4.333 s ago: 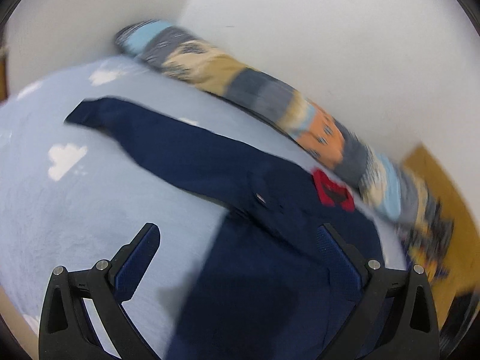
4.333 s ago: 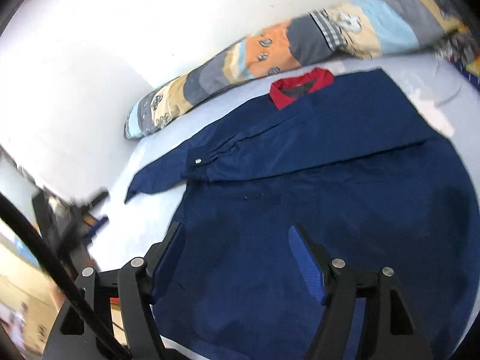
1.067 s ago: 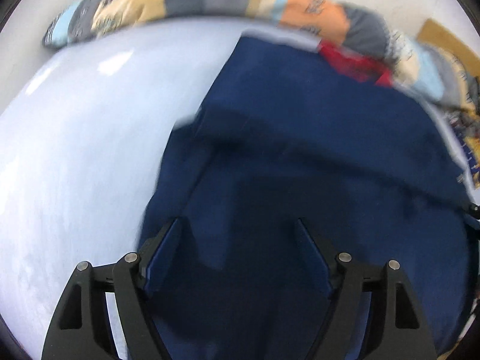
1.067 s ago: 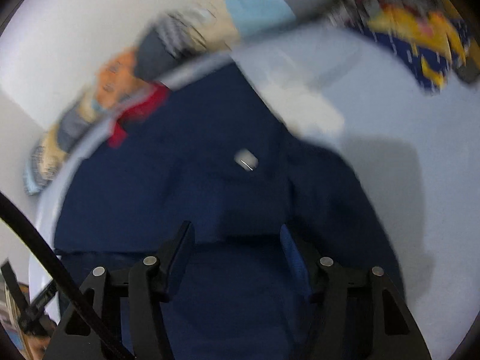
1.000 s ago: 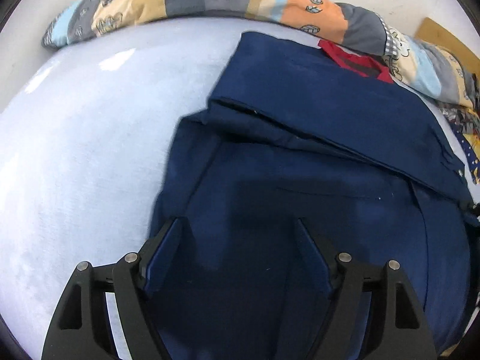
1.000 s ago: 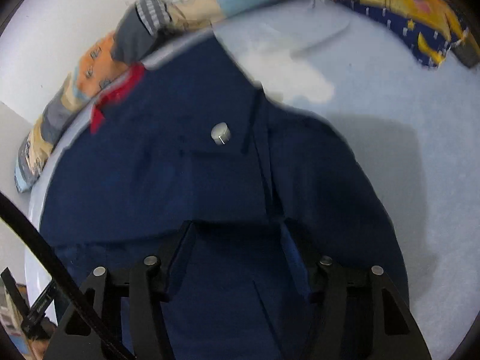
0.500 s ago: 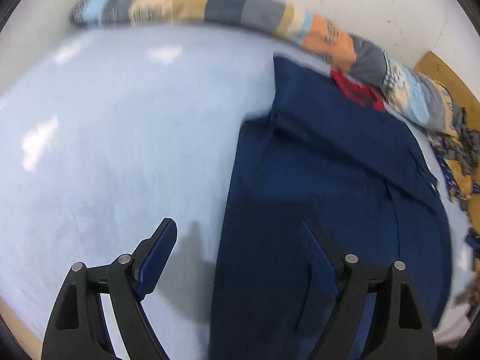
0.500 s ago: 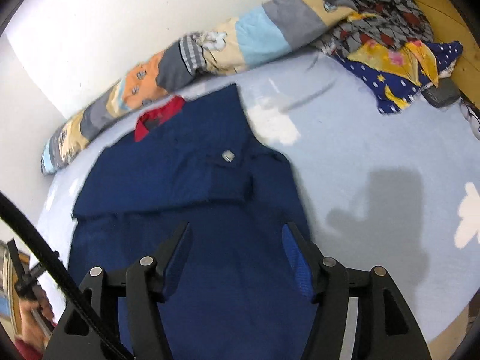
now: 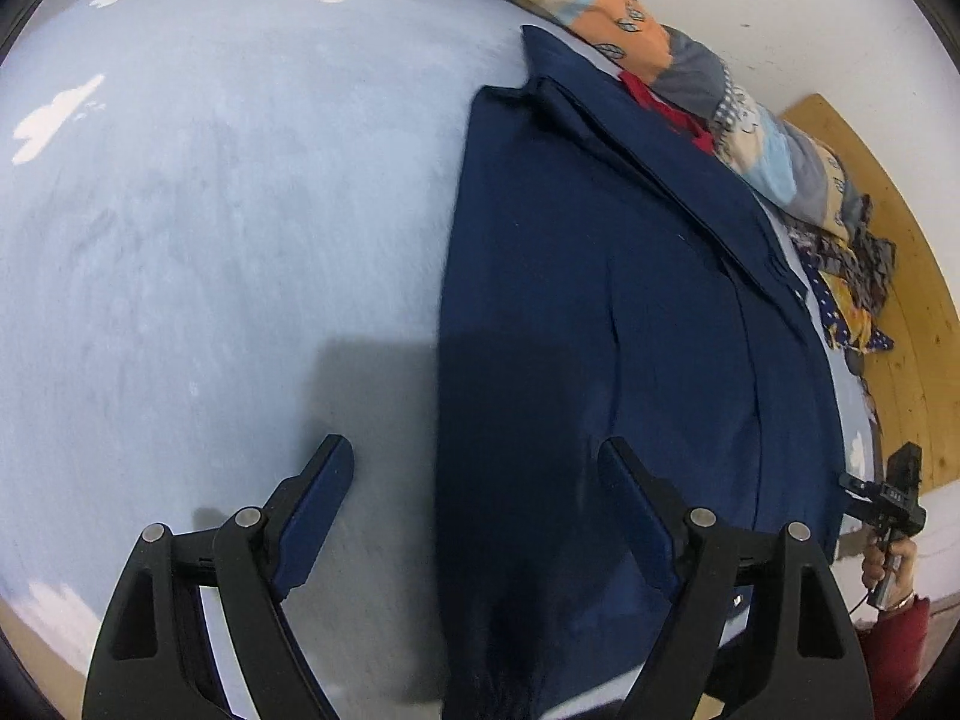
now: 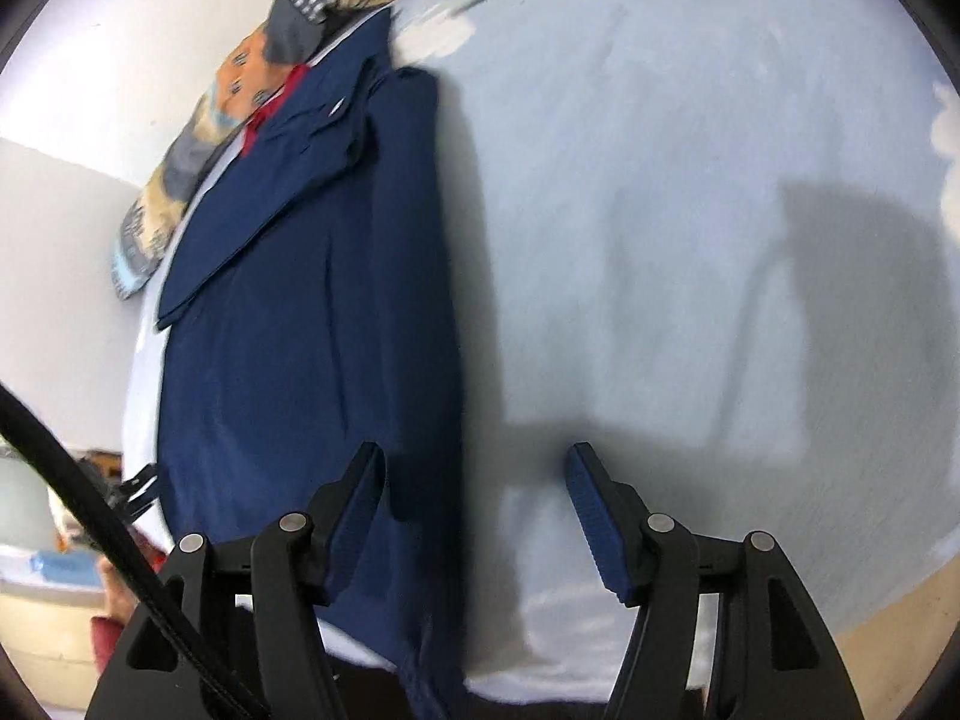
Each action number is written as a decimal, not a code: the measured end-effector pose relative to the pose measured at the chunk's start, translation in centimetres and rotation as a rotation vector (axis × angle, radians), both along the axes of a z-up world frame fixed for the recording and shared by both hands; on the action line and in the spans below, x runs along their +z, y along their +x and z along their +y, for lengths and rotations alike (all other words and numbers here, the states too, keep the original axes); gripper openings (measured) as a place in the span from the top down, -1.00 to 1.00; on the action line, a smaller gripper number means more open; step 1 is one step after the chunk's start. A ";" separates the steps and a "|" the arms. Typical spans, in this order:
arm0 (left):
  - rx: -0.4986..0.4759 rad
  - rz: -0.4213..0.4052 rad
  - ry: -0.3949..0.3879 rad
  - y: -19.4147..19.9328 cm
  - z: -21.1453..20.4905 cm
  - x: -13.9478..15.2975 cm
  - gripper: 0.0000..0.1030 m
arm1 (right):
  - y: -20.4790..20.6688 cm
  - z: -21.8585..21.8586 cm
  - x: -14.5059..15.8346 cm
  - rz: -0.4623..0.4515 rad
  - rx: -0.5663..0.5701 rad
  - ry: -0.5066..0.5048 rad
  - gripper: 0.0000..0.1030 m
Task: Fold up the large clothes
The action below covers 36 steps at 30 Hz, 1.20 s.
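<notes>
A navy coat (image 9: 600, 270) with a red collar (image 9: 660, 108) lies flat on the pale blue bed sheet (image 9: 210, 210), both sleeves folded across its chest. My left gripper (image 9: 474, 456) hovers open over the coat's left edge near the hem, one finger above the sheet and one above the cloth. In the right wrist view the coat (image 10: 312, 300) fills the left half. My right gripper (image 10: 475, 462) is open over its right edge, the left finger above cloth, the right finger above the sheet (image 10: 660, 180). Neither grips anything.
A long patchwork pillow (image 9: 630, 30) runs along the white wall behind the collar. Patterned clothes (image 9: 852, 288) are heaped by a wooden board (image 9: 900, 240). The other gripper (image 9: 894, 498), in a red-sleeved hand, shows at the bed's near edge. A black cable (image 10: 60, 480) crosses the lower left.
Both grippers slid outward from over the coat's middle, the left to its left edge and the right to its right edge. Their jaws stand a little wider than before.
</notes>
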<state>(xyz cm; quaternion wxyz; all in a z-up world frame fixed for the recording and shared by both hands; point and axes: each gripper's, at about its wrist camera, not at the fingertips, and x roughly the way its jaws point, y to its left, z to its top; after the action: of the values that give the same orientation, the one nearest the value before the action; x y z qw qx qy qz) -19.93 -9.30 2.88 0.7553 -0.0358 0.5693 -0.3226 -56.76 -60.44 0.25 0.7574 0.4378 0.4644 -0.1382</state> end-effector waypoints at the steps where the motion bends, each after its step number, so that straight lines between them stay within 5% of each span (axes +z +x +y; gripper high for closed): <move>1: 0.002 0.008 -0.009 -0.5 0.1 -0.1 -0.60 | -0.3 0.6 -0.1 -0.009 0.008 0.024 -0.32; 5: 0.019 0.028 -0.042 -2.9 0.7 -0.7 -0.60 | -0.3 3.9 -0.5 -0.017 0.079 0.089 -0.33; 12: 0.018 -0.018 0.020 -6.9 -0.2 -1.2 -0.60 | 0.5 11.4 -1.4 0.030 0.145 0.042 -0.29; 18: 0.025 -0.062 0.094 -8.3 -1.5 -1.8 -0.60 | 0.9 14.1 -1.6 0.058 0.041 -0.090 -0.02; 24: 0.010 -0.072 0.123 -8.3 -3.0 -2.1 -0.93 | -1.6 12.4 -2.5 -0.017 -0.129 0.059 -0.02; 25: -0.002 -0.090 0.138 -8.5 -3.2 -2.1 -0.79 | -1.8 12.3 -2.5 -0.024 -0.143 0.067 -0.03; 26: -0.005 -0.143 0.187 -9.0 -3.5 -1.8 -0.44 | -1.9 12.4 -2.5 -0.027 -0.147 0.065 0.01; 27: -0.008 -0.175 0.215 -9.1 -3.6 -1.7 -0.30 | -2.0 12.4 -2.2 -0.029 -0.150 0.051 0.29; 29: -0.016 -0.219 0.226 -9.5 -3.6 -1.1 0.45 | -2.4 12.5 -1.1 -0.037 -0.145 -0.015 0.63; 36: 0.020 -0.221 0.208 -9.4 -3.8 -1.4 0.46 | -2.4 12.4 -1.2 -0.043 -0.173 -0.039 0.73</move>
<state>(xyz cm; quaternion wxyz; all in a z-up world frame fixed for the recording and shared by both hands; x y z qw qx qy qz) -29.37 -13.05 1.44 0.8162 0.0726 0.5125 -0.2565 -59.16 -48.05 -0.97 0.7608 0.4644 0.4056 -0.2025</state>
